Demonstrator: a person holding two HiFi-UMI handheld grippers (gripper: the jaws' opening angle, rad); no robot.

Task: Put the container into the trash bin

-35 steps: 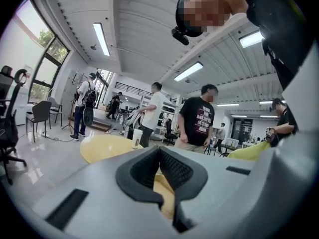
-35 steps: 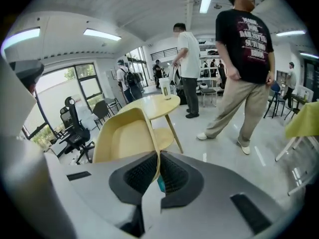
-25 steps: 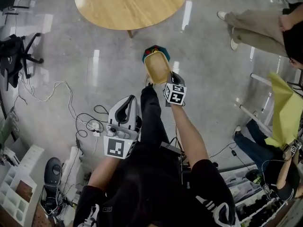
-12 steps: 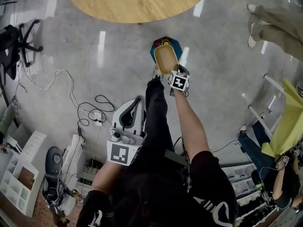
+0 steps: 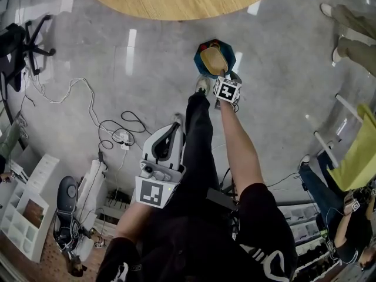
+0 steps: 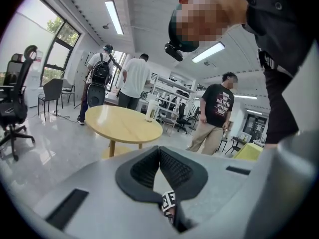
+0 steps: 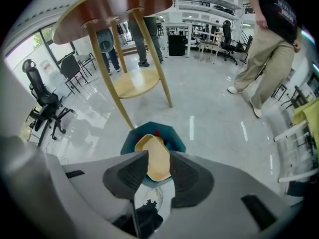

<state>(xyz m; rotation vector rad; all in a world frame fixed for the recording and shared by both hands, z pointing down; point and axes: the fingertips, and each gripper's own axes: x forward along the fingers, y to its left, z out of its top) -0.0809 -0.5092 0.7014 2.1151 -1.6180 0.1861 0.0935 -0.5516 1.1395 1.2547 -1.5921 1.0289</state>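
As right gripper (image 7: 158, 158) jaws are being opened over the teal trash bin (image 7: 176, 139), the tan container (image 7: 155, 167) is released; left gripper (image 6: 159, 151) clenched, empty

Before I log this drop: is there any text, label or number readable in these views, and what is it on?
No text can be read.
Black T-shirt on the standing person: white print, too blurred to read.
Left marker cube and right marker cube: black-and-white square patterns, no words.
Container and trash bin: no label visible.
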